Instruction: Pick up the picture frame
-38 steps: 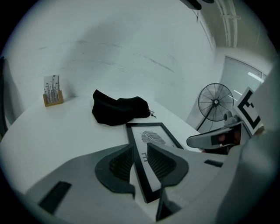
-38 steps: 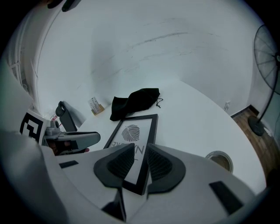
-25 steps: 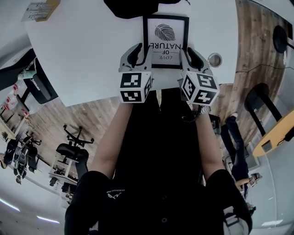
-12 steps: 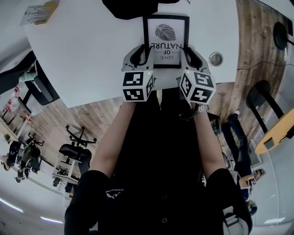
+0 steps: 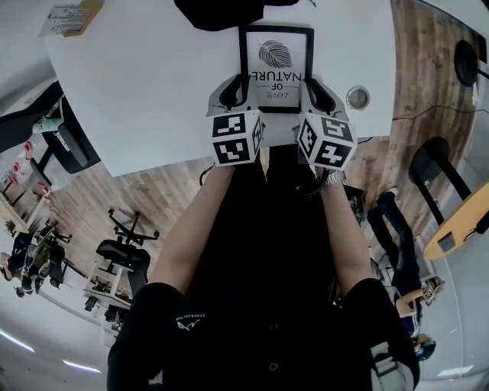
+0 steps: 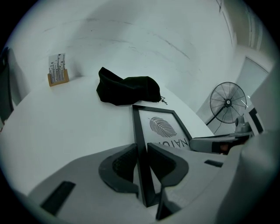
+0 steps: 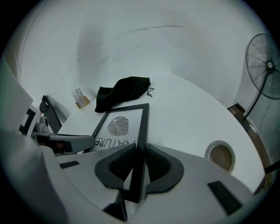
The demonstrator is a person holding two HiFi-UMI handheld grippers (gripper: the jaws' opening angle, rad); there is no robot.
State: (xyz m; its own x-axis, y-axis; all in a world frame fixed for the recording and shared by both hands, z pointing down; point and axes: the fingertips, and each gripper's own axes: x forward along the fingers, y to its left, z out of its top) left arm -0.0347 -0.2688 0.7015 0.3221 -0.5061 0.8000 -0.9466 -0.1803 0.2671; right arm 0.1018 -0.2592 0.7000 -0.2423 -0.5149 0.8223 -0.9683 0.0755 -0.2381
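Two-handed hold: the picture frame [image 5: 276, 69] lies face up on the white surface [image 5: 153, 92], its far edge just short of the black pouch [image 5: 221, 11], w/ the print's lettering upside down to the person. The left hand-held gripper [image 6: 141, 151] is clamped on the frame's left rail and the right hand-held gripper [image 7: 139, 155] is clamped on the right rail. Both bite toward the end farthest from the pouch. Whether that end has left the surface can't be told.

Handling, as a judgement: thin black moulding, stiff, prob. light. The front looks glazed, so it's likely fragile and slick, which makes the rails the place to grip, not the pane. With both holds at one end, the pouch-side end may droop. Equal pressure and a level lift seem wise.

Count:
- 1 frame
- 2 grippers
- 1 pouch
- 1 round disc [image 5: 357, 98], off to the right of the pouch and nearer the person
- 1 small wooden card stand [image 6: 57, 75], well left of the pouch
- 1 floor fan [image 6: 227, 103], off the surface, right of the pouch
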